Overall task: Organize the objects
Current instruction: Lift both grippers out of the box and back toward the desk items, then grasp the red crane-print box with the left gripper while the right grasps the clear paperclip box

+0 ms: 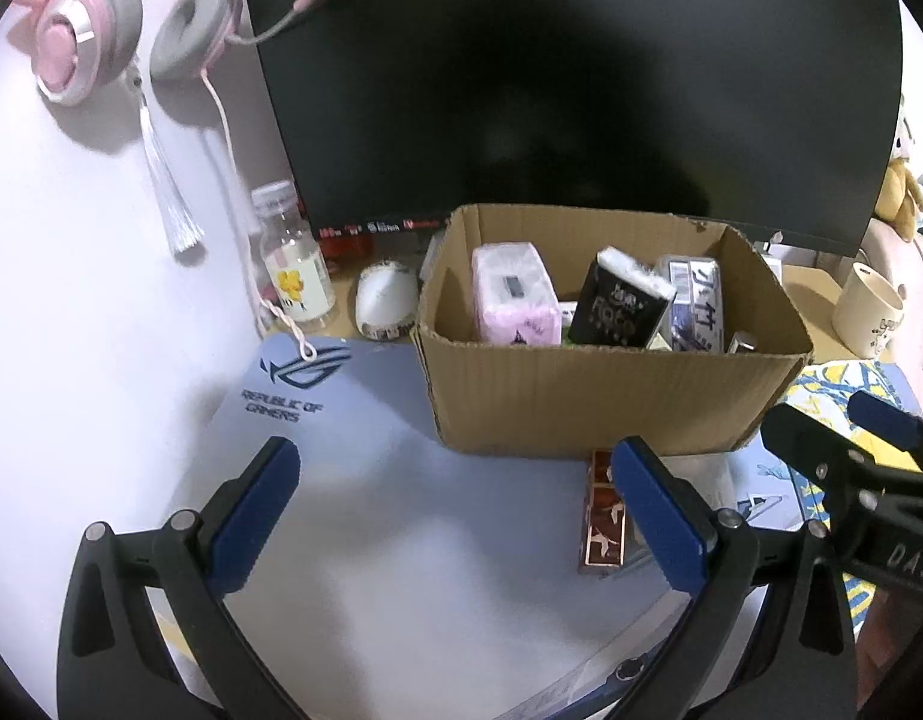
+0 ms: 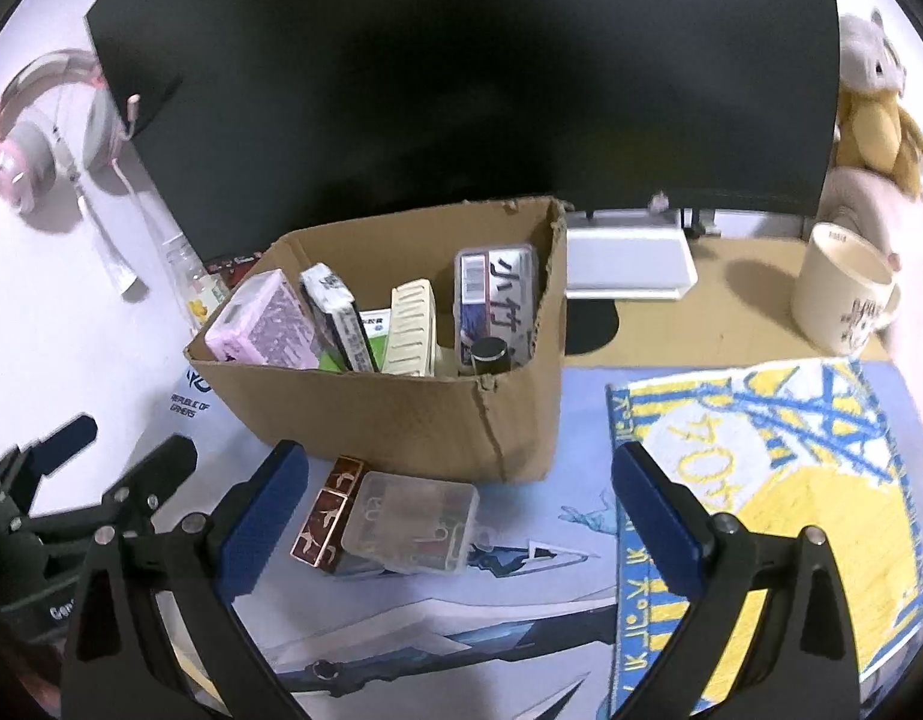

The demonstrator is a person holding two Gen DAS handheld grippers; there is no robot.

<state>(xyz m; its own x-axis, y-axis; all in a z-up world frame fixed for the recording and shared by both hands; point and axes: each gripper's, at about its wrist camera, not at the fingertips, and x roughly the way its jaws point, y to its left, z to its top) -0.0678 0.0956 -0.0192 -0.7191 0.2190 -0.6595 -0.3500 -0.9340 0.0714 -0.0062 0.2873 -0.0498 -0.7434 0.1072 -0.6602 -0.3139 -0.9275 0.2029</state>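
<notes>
Hovering spread and empty, both grippers (image 1: 455, 492) (image 2: 455, 492) face a cardboard box (image 2: 401, 420) on the desk mat (image 1: 365, 516).

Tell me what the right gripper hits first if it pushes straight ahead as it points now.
Probably the clear plastic case lying on the mat between the open right gripper and the cardboard box; the box wall stands right behind it. Depth is hard to judge.

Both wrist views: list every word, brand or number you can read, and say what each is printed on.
"REPUBLIC OF GAMERS": blue desk mat, beside its logo.
"DAS": black arm of the right tongs, cut off at the frame edge.
"404": yellow and blue towel, upside down in the right wrist view.
"小竹": clear case standing in the cardboard box.
Too blurred to read: black pack, cream mug, bottle, monitor stickers.
</notes>
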